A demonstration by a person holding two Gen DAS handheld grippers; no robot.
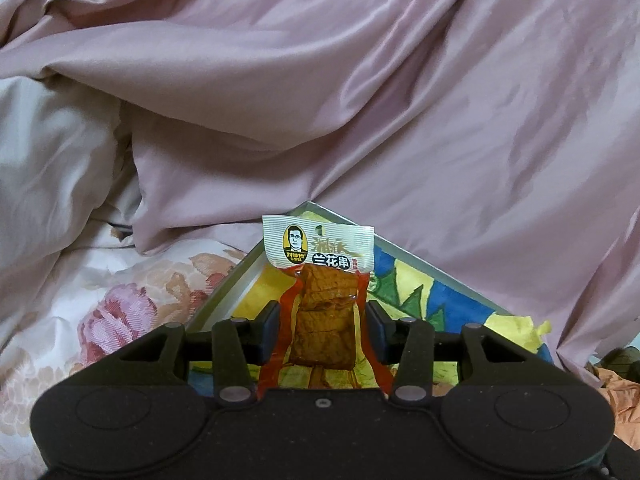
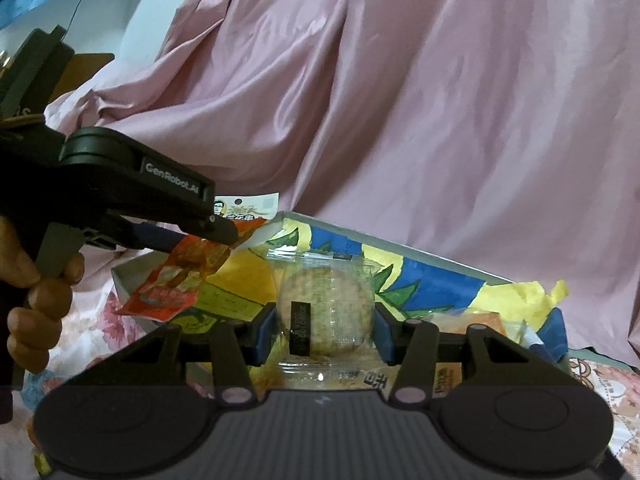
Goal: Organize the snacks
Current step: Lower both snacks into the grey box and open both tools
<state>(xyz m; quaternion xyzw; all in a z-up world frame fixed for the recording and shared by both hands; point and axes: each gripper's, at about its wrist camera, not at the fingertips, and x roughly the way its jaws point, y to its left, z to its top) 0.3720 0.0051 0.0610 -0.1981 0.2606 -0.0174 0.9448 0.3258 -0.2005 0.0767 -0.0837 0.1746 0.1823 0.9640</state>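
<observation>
Left hand-held gripper (image 1: 323, 330): clenched on a tofu snack packet (image 1: 324, 280), which stands upright between its two pads.
Tofu snack packet: clear plastic with red side stripes and brown pieces inside; the white top strip carries a round portrait logo and the characters "兰花串". It is in the air, just ahead of the left fingers, over the box.
Right hand-held gripper (image 2: 325, 328): grasping a round cake in clear wrap (image 2: 326, 312); both blue pads press on its sides.
Round cake in clear wrap: pale, round, with a small black label whose print is too small to read; it sits between the right fingers, above the box.
Box (image 2: 440, 276): shallow, grey rim, inside painted yellow, blue and green; directly ahead of and under both grippers, lying on the bed.
Writing on the left gripper body: "GenRobot.AI", seen from the right wrist view.
Hand (image 2: 36, 300): wraps the left gripper's handle.
Pink quilt (image 1: 400, 80): heaped behind the box.
Floral sheet (image 1: 120, 312): to the left of the left gripper.
</observation>
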